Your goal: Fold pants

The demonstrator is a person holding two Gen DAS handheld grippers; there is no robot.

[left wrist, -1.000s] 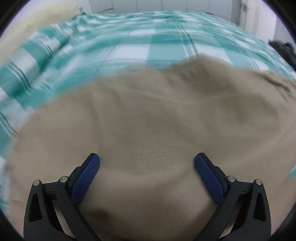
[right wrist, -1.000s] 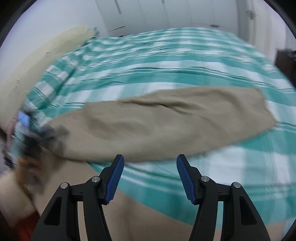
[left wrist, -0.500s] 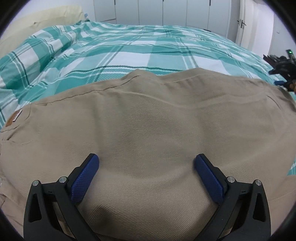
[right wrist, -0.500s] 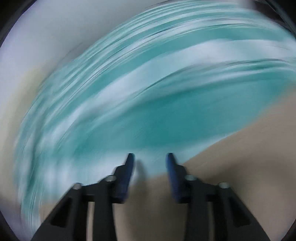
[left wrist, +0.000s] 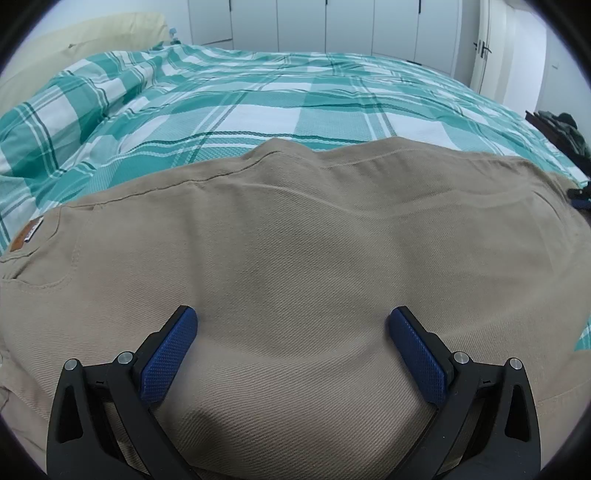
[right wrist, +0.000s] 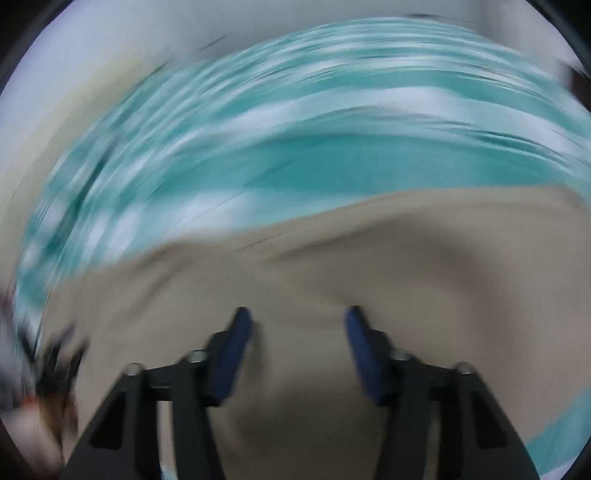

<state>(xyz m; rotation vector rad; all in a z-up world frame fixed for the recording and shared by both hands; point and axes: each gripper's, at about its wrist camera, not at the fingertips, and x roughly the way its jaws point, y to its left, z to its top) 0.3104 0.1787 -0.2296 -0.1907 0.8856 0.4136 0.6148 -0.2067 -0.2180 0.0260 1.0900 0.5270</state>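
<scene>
- Pants of tan twill lie spread across the near part of the bed, on its teal-and-white checked cover; they fill most of the left wrist view, with the waistband and a small leather label at the far left.
- Left tongs sit low over the cloth with both blue pads wide apart and nothing between them but flat fabric. My reading is that they are held spread like this to press or smooth the layer, or to be ready to pinch, not to carry anything.
- A seam line runs along the far edge of the pants, which looks like one leg laid over the other lengthwise; if so, the fold along the length is done and a fold across is what remains.
- Right tongs are also parted, pads well apart over tan cloth, gripping nothing. That view is heavily blurred, so which part of the pants they are above cannot be told.
- At the far right edge of the left view a dark bit with a touch of blue shows beside the pants; probably the other tool, though too small to be sure.
- Pillow in cream and white cupboard doors lie far behind, clear of the work.
</scene>
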